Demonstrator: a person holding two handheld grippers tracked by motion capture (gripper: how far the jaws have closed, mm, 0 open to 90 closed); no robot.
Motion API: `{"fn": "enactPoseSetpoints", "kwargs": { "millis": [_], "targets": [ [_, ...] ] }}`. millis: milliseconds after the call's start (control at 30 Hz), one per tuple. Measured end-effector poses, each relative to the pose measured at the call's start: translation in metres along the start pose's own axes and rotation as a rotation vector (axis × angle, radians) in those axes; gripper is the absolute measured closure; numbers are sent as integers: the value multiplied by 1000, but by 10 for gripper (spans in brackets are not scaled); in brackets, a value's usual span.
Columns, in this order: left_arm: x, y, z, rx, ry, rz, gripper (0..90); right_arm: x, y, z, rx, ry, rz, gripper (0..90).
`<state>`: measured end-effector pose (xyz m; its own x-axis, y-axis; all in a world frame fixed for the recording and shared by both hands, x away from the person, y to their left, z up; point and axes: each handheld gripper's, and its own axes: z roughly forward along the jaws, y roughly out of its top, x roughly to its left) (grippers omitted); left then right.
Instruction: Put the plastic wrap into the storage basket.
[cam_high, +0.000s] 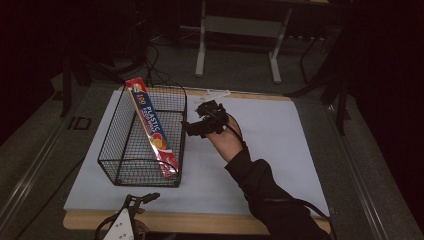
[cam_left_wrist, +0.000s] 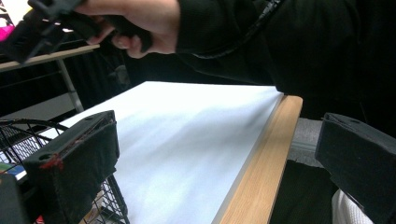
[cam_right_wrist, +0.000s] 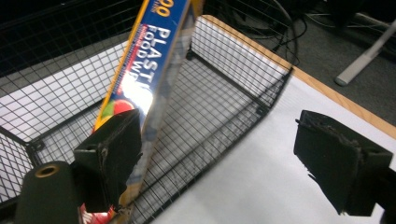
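Note:
A long box of plastic food wrap (cam_high: 150, 125), blue and red, leans slantwise inside a black wire basket (cam_high: 116, 150), its far end sticking up over the rim. A person's hand holds my right gripper (cam_high: 189, 128) just outside the basket's right wall, open. In the right gripper view the box (cam_right_wrist: 149, 70) runs past the left jaw, and the right gripper (cam_right_wrist: 224, 156) has the basket's wire wall (cam_right_wrist: 224, 60) between its jaws. My left gripper (cam_high: 143, 198) sits at the table's front edge, open and holding nothing, its jaws wide apart in its own view (cam_left_wrist: 215, 158).
A white sheet (cam_high: 265, 145) covers the wooden table (cam_high: 190, 220), with bare sheet to the right of the basket. Beyond the table stand a desk frame's legs (cam_high: 201, 45) and cables on the floor. The left gripper view shows the person's hand (cam_left_wrist: 140, 23) and dark sleeve.

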<state>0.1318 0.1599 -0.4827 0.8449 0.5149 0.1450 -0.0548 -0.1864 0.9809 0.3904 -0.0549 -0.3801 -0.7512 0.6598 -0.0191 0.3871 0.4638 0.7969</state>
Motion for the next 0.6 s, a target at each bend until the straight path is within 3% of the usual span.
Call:
{"fn": "enactPoseSetpoints", "kwargs": {
  "millis": [300, 600],
  "targets": [
    [0, 0, 0, -4, 8, 2, 2, -24, -36, -17, 4, -21, 24, 150],
    [0, 0, 1, 5, 1, 0, 2, -39, -74, -29, 25, -32, 50, 150]
  ]
}}
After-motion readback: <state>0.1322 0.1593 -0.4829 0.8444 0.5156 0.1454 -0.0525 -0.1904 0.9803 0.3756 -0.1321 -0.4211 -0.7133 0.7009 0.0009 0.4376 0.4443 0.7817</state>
